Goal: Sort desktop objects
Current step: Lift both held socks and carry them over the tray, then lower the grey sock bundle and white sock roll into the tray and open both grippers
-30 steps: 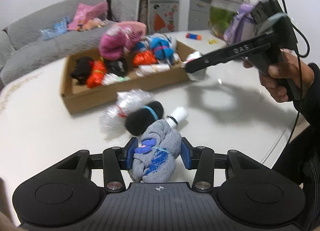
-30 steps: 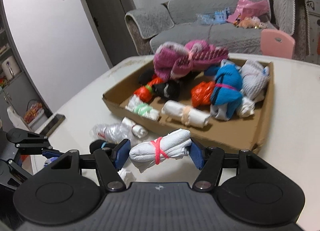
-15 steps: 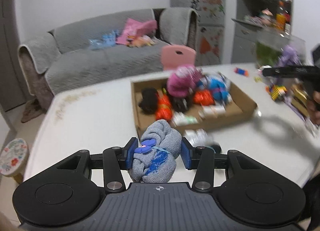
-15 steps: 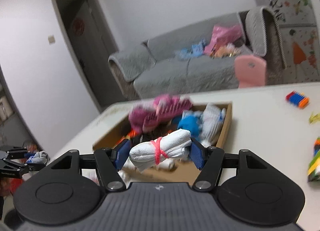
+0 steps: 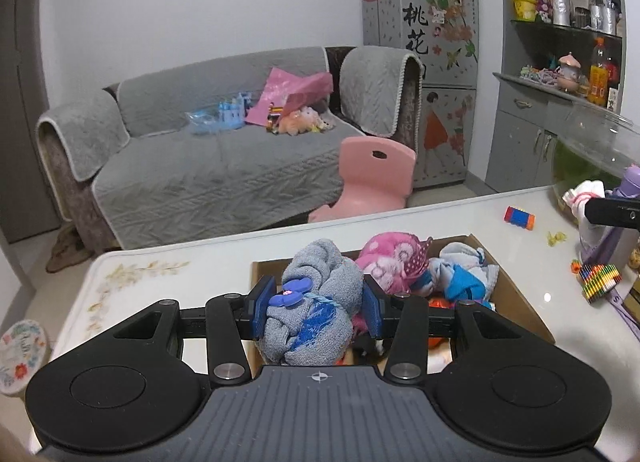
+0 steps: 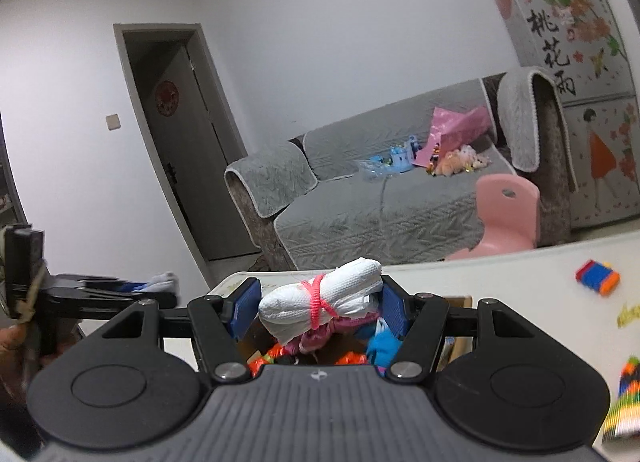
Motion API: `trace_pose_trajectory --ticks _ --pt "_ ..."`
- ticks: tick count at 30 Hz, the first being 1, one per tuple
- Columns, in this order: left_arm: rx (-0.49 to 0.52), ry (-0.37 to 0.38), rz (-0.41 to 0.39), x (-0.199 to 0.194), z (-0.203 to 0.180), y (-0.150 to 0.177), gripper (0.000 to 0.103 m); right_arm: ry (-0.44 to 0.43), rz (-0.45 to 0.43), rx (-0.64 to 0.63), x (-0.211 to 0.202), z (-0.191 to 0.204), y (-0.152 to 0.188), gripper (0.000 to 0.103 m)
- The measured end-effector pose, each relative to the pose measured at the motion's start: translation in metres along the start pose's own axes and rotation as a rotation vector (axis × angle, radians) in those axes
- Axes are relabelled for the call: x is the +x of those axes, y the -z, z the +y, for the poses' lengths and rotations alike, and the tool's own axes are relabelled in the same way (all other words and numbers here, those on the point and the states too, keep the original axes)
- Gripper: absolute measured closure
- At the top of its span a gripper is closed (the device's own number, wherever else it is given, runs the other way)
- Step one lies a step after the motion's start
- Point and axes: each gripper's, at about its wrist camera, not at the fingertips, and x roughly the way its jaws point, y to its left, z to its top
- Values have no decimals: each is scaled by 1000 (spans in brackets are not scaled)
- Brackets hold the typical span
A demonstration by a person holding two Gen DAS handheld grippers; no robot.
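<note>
My left gripper (image 5: pixel 316 308) is shut on a grey and blue rolled sock bundle (image 5: pixel 314 302) with a purple clip, held above the cardboard box (image 5: pixel 516 294). The box holds several rolled cloth bundles, a pink one (image 5: pixel 394 258) among them. My right gripper (image 6: pixel 320 312) is shut on a white bundle tied with a pink band (image 6: pixel 324 304), also above the box (image 6: pixel 464 302). In the right wrist view the left gripper (image 6: pixel 120 288) shows at the left edge with its sock. One finger of the right gripper (image 5: pixel 612 211) shows at the right edge of the left wrist view.
The white table (image 5: pixel 200 262) carries a small coloured block toy (image 5: pixel 519 217), a striped multicolour block (image 5: pixel 600 276) and a glass bowl (image 5: pixel 592 157) at the right. Behind the table stand a pink chair (image 5: pixel 372 173), a grey sofa (image 5: pixel 224 157) and a fridge (image 5: pixel 424 21).
Both grippers have risen with their bundles still gripped. The loose bundles on the table have dropped out of sight, and the box now lies right beneath both grippers.
</note>
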Motion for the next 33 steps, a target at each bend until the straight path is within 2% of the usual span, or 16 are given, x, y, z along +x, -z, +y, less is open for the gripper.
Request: trace_pose_trajectory --ticks 10,15,23,33 --pt "-26 23 64 65 5 3 51 -6 83 -56 58 6 2 44" --pt "-10 -6 114 89 2 13 51 5 125 -63 71 6 12 44" --pt "-17 -16 137 102 4 19 51 27 175 -75 81 9 20 43" --pt "1 -7 165 105 -1 24 51 89 230 -158 97 20 31 43"
